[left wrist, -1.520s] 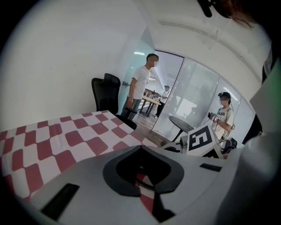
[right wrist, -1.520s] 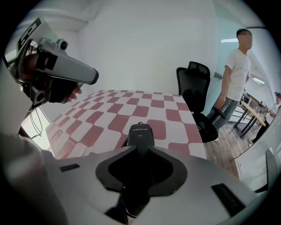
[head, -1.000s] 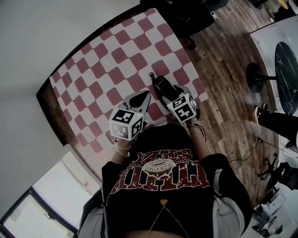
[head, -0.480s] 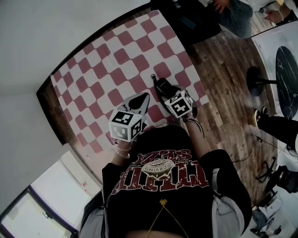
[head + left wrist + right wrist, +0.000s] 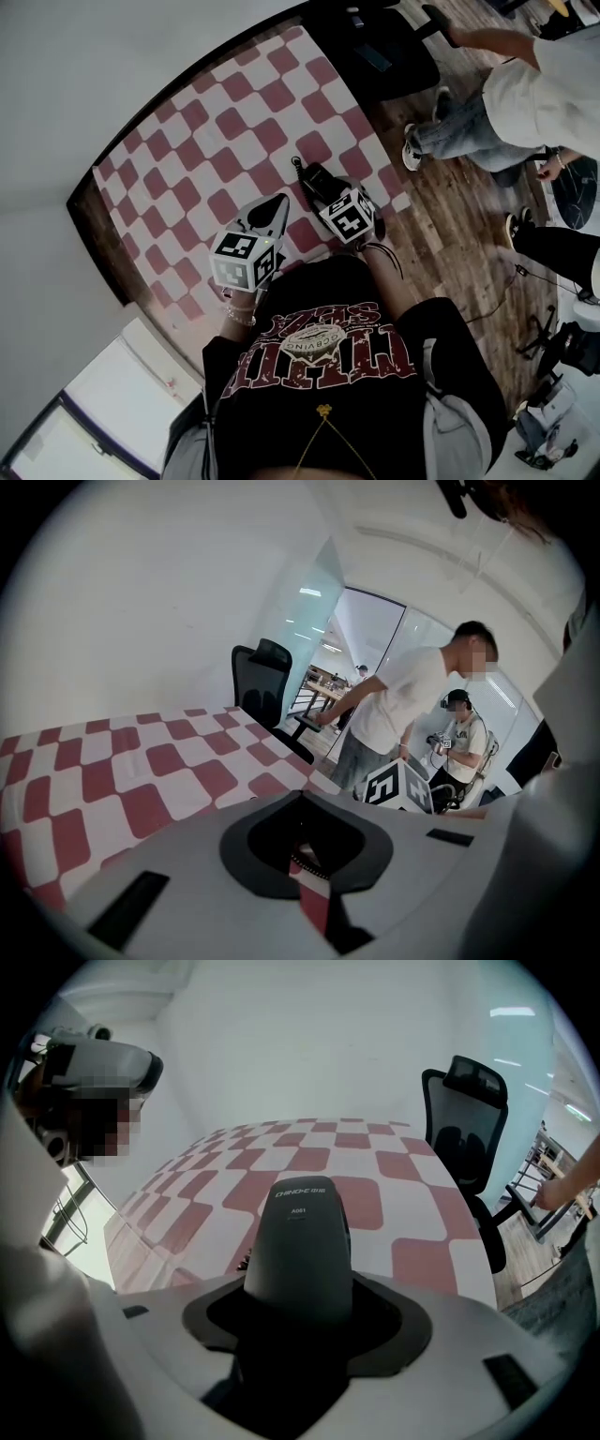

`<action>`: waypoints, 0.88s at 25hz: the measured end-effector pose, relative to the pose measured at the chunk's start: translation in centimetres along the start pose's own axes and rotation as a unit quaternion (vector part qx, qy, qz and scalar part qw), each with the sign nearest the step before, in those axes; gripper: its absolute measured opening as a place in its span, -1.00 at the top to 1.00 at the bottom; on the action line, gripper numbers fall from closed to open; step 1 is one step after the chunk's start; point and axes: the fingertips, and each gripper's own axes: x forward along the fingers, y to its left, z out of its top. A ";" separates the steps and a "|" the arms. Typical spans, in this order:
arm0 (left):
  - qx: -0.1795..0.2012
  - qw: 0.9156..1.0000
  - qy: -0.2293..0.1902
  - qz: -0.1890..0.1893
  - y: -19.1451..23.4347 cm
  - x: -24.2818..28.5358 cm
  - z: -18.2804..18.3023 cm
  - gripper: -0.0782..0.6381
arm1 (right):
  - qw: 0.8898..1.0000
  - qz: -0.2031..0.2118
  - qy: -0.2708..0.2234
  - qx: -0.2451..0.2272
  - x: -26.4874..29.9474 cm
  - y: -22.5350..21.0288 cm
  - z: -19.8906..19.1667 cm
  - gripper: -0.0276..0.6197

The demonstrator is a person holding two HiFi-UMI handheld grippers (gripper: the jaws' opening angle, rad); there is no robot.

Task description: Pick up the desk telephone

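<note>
Faintly, perhaps "A081" on desk telephone.

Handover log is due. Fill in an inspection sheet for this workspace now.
Surface: table under a red-and-white checked cloth.
Job's things: desk telephone, dark, between the right gripper's jaws.
Clutter: nothing seen.
Grippers: right gripper shut on the desk telephone; left gripper shut, empty.
Cables: thin cable on the wooden floor.
Surroundings: black office chair at the table's far end; person standing nearby.
</note>
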 end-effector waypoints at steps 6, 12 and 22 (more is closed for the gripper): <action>0.005 1.000 -0.001 -0.008 -0.3 0.6 0.3 0.76 | 1.000 -0.006 -0.015 0.002 0.0 -0.1 0.1 0.07; 0.010 1.000 0.015 -0.011 -0.9 1.7 -0.5 0.76 | 1.000 -0.005 -0.022 0.003 -0.1 -0.3 0.1 0.07; 0.005 1.000 0.024 -0.012 -0.6 2.1 -1.6 0.76 | 0.999 -0.006 -0.034 0.006 -0.1 -0.5 0.2 0.06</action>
